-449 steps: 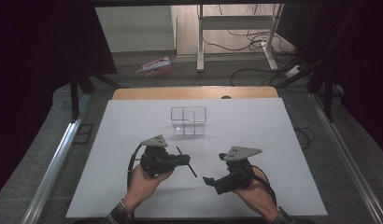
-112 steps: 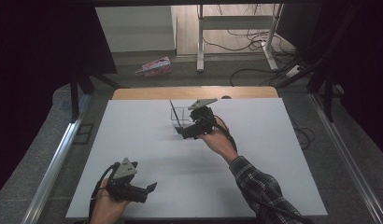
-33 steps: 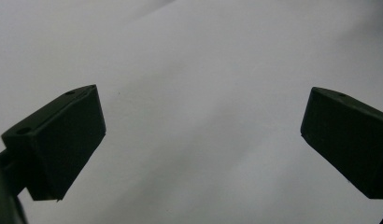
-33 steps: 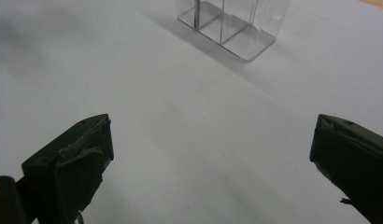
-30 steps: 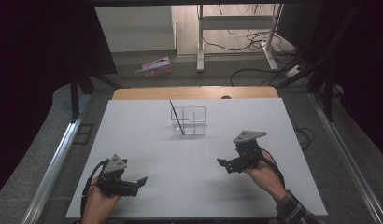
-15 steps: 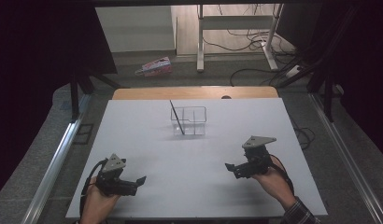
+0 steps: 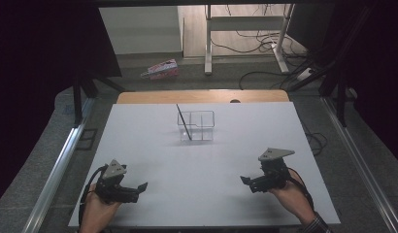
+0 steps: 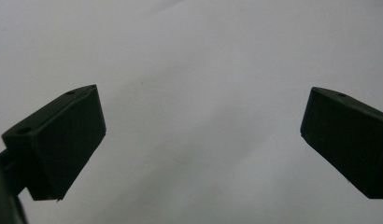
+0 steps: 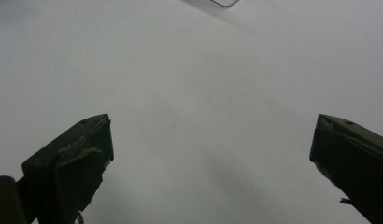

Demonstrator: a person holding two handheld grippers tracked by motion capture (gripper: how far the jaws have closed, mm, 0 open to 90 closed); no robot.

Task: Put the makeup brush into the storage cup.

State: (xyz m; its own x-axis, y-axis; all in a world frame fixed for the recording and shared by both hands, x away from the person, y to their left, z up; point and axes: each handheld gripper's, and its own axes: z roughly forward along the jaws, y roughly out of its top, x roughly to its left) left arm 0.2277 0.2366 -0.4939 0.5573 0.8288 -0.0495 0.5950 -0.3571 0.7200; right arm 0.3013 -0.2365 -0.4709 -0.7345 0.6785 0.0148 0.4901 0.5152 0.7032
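Right gripper point(image 7: 247, 182) and left gripper point(image 7: 139, 187) gape wide, empty, low over tabletop point(image 7: 226, 204); far ahead, thin black stick point(image 7: 184, 122) in clear divided box point(image 7: 197, 124): likely light, stiff—pinch upper shaft.

My high view sits above the near edge of the bench point(image 7: 202, 160) and looks forward and down, taking in the whole white top and the floor beyond. My left gripper view rides close over the bench surface, looking out between its two black jaws. My right gripper view does the same, catching a corner of the clear box point(image 9: 224, 2) at top centre, the box point(image 7: 197, 125) seen mid-frame from above.
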